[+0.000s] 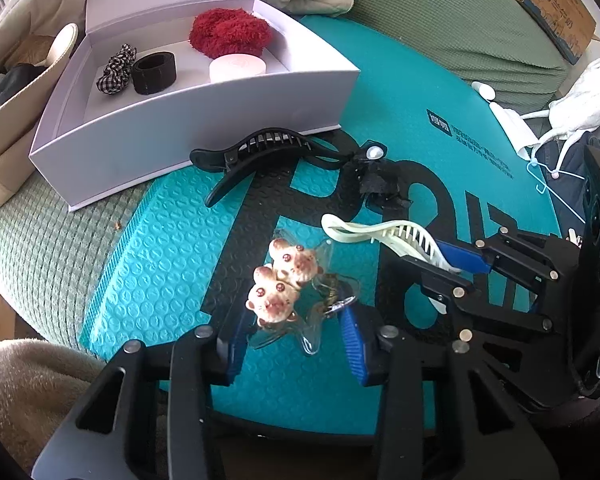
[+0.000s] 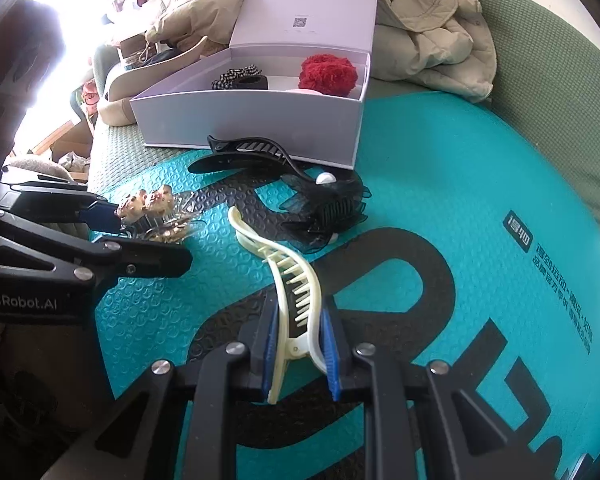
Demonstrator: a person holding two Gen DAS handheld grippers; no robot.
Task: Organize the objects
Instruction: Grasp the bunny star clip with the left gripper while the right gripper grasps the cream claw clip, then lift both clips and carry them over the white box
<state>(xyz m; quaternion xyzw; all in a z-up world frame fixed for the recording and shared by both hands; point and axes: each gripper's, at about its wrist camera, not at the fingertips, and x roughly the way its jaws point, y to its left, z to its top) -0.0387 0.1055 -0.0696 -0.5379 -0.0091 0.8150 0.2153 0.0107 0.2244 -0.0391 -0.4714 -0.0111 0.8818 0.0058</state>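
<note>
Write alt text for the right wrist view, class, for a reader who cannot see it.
The right gripper closes on a cream hair clip lying on a teal mat. Beyond lie a black hair clip and an open white box; the left gripper reaches bear clips.

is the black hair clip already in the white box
No, the black clip lies on the teal mat just in front of the white box, outside its front wall.
</note>
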